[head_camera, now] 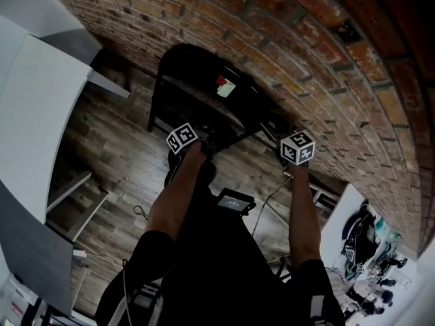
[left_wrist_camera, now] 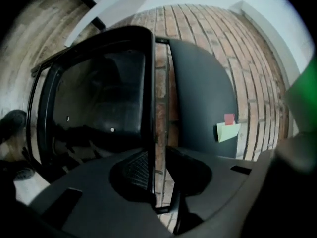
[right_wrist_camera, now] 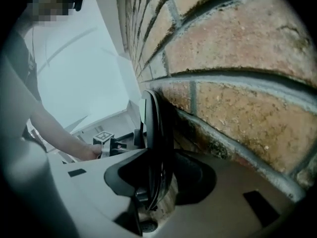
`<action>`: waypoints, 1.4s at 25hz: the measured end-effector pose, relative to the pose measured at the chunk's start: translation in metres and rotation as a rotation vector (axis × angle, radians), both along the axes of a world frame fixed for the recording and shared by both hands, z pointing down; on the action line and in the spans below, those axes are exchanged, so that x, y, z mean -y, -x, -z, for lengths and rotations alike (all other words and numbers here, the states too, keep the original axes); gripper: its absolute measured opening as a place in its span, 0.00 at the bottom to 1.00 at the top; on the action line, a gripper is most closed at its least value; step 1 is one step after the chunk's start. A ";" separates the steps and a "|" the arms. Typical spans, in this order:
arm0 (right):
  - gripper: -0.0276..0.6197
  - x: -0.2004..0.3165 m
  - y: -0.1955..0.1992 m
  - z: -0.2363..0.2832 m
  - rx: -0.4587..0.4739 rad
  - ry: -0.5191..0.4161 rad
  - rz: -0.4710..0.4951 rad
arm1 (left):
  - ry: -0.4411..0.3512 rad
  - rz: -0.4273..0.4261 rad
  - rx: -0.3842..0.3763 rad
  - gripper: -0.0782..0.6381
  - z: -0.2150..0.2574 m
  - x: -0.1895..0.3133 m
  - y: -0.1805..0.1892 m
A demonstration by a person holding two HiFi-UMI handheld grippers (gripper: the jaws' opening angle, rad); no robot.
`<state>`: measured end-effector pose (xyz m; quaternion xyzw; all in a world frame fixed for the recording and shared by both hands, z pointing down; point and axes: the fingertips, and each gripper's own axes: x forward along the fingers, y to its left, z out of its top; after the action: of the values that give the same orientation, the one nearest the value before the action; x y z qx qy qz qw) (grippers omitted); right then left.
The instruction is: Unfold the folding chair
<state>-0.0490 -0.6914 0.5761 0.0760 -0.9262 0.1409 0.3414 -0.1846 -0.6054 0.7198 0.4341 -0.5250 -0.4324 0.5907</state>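
Here, at twelve o'clock, the black chair stands folded, frame inside spread left tongs and right tongs.

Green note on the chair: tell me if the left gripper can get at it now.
Probably yes. The green note sits uncovered on the chair's dark panel, but the left gripper straddles the frame tube and must back off first.
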 end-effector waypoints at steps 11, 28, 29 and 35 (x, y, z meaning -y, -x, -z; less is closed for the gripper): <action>0.29 -0.053 0.003 0.024 -0.010 -0.161 0.189 | -0.090 0.165 -0.066 0.20 0.008 -0.035 0.012; 0.31 -0.117 -0.037 0.027 -0.049 -0.349 0.412 | -0.179 0.132 0.011 0.17 0.015 -0.091 -0.035; 0.31 -0.124 -0.039 0.028 -0.039 -0.349 0.421 | -0.180 0.127 0.015 0.17 0.016 -0.096 -0.036; 0.31 -0.152 -0.050 0.029 -0.010 -0.335 0.434 | -0.175 0.063 0.046 0.21 0.016 -0.115 -0.042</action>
<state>0.0011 -0.5397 0.5474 -0.0682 -0.9295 -0.0911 0.3508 -0.1428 -0.4905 0.7036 0.4771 -0.5119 -0.4849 0.5246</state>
